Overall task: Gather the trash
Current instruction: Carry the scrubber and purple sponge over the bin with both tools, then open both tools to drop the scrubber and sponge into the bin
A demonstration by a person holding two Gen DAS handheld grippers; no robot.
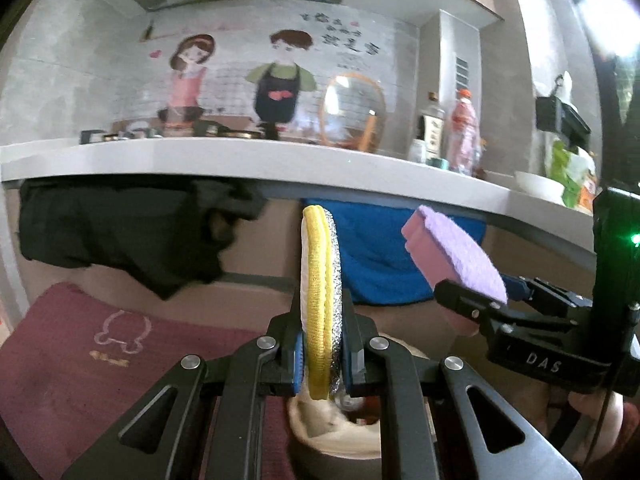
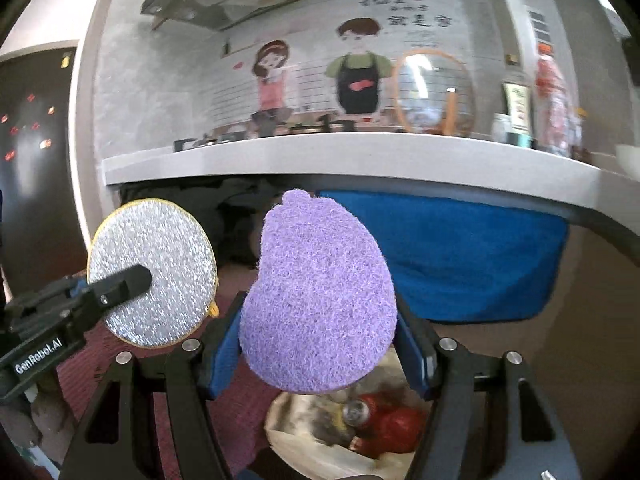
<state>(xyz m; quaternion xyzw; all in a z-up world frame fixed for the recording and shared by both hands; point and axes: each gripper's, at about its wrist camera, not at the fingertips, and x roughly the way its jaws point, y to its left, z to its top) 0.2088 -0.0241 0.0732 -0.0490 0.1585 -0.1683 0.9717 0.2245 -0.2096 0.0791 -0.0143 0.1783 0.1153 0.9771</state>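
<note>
Two grippers hover over a lined trash bin (image 2: 320, 448): left gripper (image 1: 323, 354) fingers clamp a round scouring pad (image 1: 320, 280), right gripper (image 2: 320, 356) fingers squeeze a purple sponge (image 2: 318, 292).

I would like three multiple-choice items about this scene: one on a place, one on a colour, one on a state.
1. Where is the trash bin?
A. On the counter
B. Low, beneath both tools
C. Hanging on the wall

2. What colour is the fuzzy face of the sponge in the right tool?
A. Purple
B. Green
C. Orange

3. In what state is the left tool?
A. Open and empty
B. Shut on a bottle
C. Shut on the round pad

Key:
1 B: the trash bin, with a red item inside, shows below the right tool and under the left tool, well below the counter.
2 A: the purple sponge fills the right wrist view; its body looks pink from the side.
3 C: the fingers press the round pad, yellow-rimmed with a silver face, from both sides.
</note>
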